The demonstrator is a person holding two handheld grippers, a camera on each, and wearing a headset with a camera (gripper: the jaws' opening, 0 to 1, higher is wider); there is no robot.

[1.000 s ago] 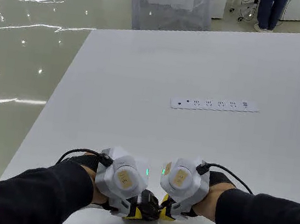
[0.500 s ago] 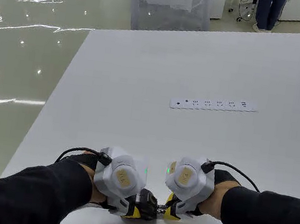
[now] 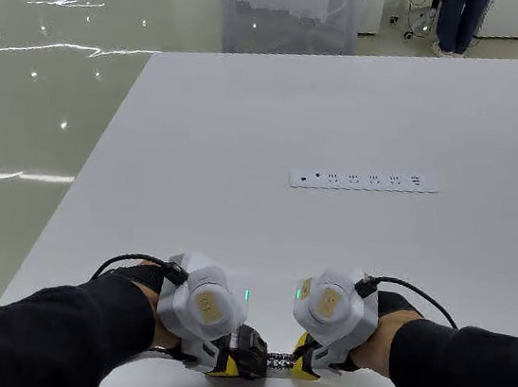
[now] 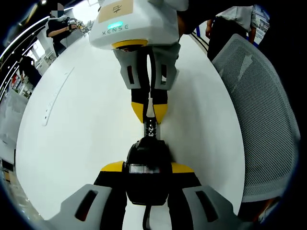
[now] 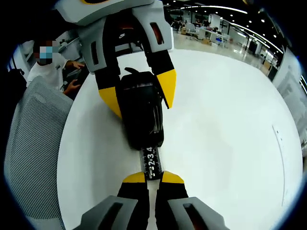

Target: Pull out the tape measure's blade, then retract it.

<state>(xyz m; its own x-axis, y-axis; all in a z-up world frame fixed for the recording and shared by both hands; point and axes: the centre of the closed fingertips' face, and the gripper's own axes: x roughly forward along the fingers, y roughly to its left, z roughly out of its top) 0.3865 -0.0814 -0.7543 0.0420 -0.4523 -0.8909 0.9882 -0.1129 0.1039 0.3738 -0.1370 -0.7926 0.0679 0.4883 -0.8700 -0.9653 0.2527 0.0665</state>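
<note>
bright even overhead light, glare streaks on glossy floor (image 3: 57, 62), fisheye bending at edges, sharp focus

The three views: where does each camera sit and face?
Head view: on the head, looking down at table, sleeves, left gripper, right gripper.
Left gripper view: on the left gripper, along jaws holding the tape measure, facing the right gripper.
Right gripper view: on the right gripper, pinching the blade, facing back.
Both share the tape measure.

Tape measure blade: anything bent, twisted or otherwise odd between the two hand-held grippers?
Nothing stands out. The blade runs straight and flat from the black case, clamped in the left hand-held gripper, to the right hand-held gripper pinching its tip.
</note>
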